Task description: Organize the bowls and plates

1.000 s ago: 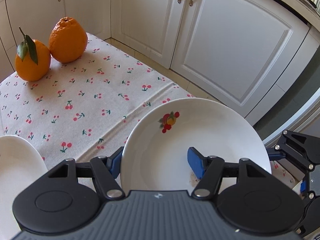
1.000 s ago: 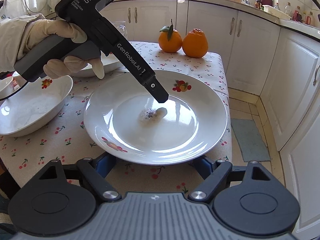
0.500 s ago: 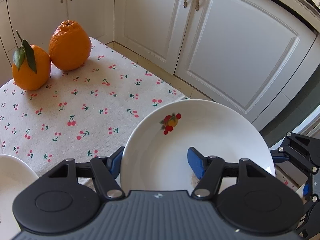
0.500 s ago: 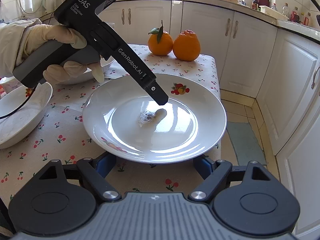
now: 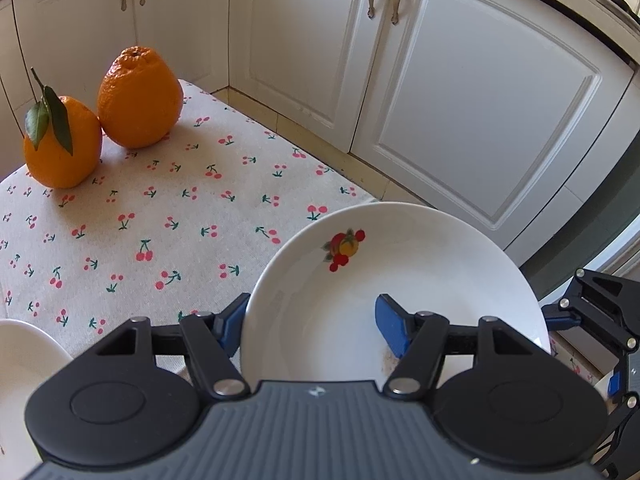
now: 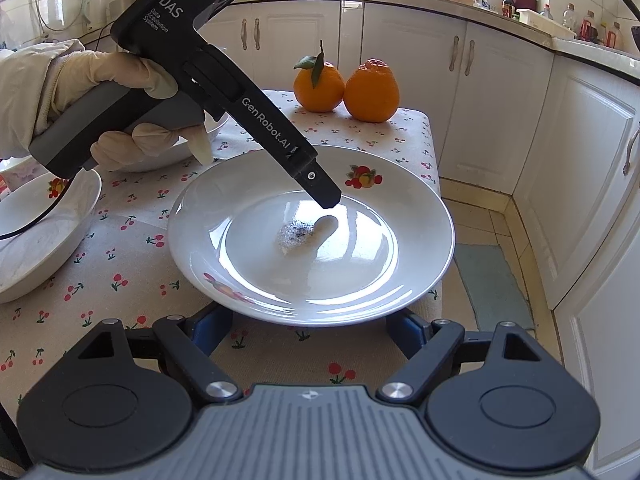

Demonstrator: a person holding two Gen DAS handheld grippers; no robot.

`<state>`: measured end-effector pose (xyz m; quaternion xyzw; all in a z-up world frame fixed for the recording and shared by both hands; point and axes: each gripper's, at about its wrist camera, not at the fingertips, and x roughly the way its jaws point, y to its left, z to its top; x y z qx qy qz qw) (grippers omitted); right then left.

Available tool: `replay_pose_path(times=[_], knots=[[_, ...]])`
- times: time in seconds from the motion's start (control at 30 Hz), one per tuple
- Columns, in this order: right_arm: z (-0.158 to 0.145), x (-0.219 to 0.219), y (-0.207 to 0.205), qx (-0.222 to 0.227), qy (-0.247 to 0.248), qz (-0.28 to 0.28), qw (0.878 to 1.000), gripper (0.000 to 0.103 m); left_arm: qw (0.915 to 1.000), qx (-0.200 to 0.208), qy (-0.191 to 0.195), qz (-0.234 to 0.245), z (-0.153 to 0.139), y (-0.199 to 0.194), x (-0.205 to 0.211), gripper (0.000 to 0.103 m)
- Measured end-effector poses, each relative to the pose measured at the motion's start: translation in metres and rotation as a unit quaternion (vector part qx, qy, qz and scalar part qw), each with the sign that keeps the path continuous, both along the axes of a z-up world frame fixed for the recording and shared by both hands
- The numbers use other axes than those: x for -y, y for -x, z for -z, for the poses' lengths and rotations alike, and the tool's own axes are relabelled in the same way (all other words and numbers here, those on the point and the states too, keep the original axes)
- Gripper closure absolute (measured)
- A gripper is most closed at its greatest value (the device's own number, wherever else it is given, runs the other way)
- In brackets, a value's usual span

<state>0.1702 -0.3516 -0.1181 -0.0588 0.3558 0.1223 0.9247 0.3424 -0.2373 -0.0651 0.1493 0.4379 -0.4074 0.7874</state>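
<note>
A white plate [image 5: 400, 280] with fruit motifs and a dark smear of residue [image 6: 296, 234] sits at the table's right edge, also seen as the plate [image 6: 360, 280] in the right wrist view. My left gripper [image 5: 312, 328] pinches its rim, one blue pad outside and one inside. The pads still touch it as the jaws start opening. From the right wrist, the left gripper [image 6: 326, 200] reaches down into the plate from a gloved hand [image 6: 120, 80]. My right gripper [image 6: 306, 328] is open, its fingertips hidden under the plate's near rim.
Two oranges [image 6: 346, 88] stand at the table's far end, shown as oranges [image 5: 136, 96] in the left view. A white bowl [image 6: 40, 240] lies left of the plate, with another bowl [image 6: 160, 160] behind the hand. White cabinets [image 5: 460, 100] and floor border the table's right side.
The plate, held by my left gripper, slid away from the bowl on the left, and my right gripper followed. Over the last half second nothing visibly moved.
</note>
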Motion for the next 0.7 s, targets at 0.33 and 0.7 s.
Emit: replay_pose_path(times=[0.33, 0.7], knots=[[-0.01, -0.011, 0.021, 0.009, 0.01, -0.01, 1.0, 0.001, 0.9979, 0.055, 0.019, -0.028, -0.042, 0.031, -0.022, 0.016], [-0.037, -0.035, 0.065, 0.049, -0.021, -0.016, 0.998, 0.0, 0.9879, 0.138, 0.034, -0.062, -0.103, 0.117, -0.079, 0.01]])
